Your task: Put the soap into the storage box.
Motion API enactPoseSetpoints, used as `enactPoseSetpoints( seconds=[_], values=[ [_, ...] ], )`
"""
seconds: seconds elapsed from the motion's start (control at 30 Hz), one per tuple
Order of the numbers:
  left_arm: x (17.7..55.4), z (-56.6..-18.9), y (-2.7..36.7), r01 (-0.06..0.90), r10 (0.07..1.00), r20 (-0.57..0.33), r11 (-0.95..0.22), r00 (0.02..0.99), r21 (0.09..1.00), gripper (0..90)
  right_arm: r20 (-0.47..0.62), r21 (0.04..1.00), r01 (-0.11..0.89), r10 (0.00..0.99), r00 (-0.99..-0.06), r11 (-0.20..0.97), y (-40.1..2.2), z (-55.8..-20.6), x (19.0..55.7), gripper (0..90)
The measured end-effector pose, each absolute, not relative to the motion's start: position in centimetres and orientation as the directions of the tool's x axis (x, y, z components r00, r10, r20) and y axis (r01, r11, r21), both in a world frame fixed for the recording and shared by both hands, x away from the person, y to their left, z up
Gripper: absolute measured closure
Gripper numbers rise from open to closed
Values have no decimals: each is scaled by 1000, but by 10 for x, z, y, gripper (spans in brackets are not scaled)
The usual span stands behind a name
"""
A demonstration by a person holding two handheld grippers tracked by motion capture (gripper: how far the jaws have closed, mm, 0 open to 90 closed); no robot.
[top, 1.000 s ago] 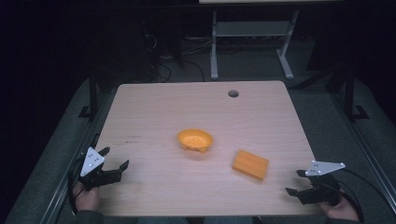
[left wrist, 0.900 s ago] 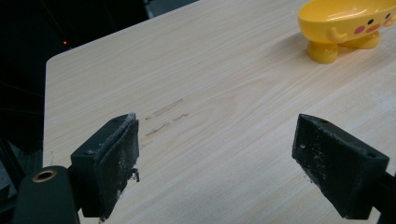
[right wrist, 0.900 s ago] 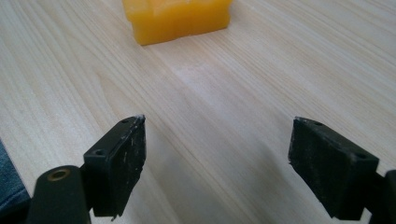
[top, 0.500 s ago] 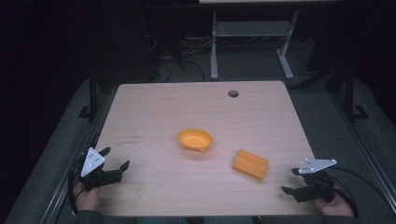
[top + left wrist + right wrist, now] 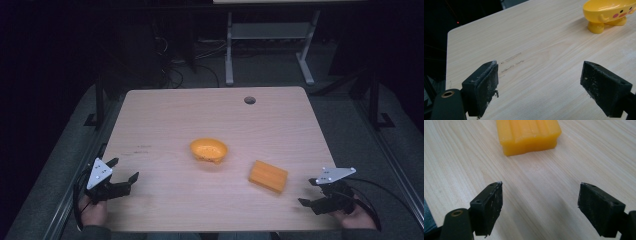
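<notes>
Since a moment ago, the right gripper (image 5: 314, 192) has slid a little toward the orange soap bar (image 5: 268, 176), while the left gripper (image 5: 121, 175) has stayed where it was near the left edge of the bench (image 5: 210, 115). Both grippers are spread wide with nothing between their jaws. From the right gripper view, the soap bar (image 5: 529, 135) lies flat on the wood straight ahead, near but not touching. It looks like the hand is lining up to pick the bar up. A yellow duck-shaped soap dish (image 5: 208, 150) stands in the middle of the bench, just to the left of the bar and apart from it. In the left gripper view the dish (image 5: 610, 13) shows little feet and a pink cheek. The dish is empty. My guess is that the bar should go into the dish, so the small move means the grab is only just starting.
</notes>
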State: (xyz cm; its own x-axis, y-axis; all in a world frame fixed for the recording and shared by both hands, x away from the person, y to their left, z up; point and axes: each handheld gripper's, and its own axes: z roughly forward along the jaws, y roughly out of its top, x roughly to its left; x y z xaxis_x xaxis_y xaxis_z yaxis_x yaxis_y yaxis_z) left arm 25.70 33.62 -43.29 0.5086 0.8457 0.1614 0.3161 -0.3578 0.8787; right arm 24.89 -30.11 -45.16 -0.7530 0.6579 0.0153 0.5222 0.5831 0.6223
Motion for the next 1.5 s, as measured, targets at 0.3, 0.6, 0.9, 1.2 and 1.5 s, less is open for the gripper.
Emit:
enactPoseSetpoints(
  seconds=[0.3,0.6,0.9,1.2,1.5],
  values=[
    [257,-433,336,317,844,163,-362,512,877,139,8,619,512,647,-763,596,-298,-448,251,196],
    [258,-433,335,315,841,168,-368,514,875,139,5,612,505,635,-772,609,-292,-442,256,192],
    [257,-433,335,317,842,165,-365,513,876,139,1,603,496,621,-784,625,-283,-437,263,189],
    [257,-433,335,318,843,162,-362,513,876,139,-13,602,481,610,-793,638,-276,-429,270,186],
    [257,-433,335,314,842,163,-362,515,878,139,-13,591,473,593,-805,654,-268,-426,278,185]
  ],
)
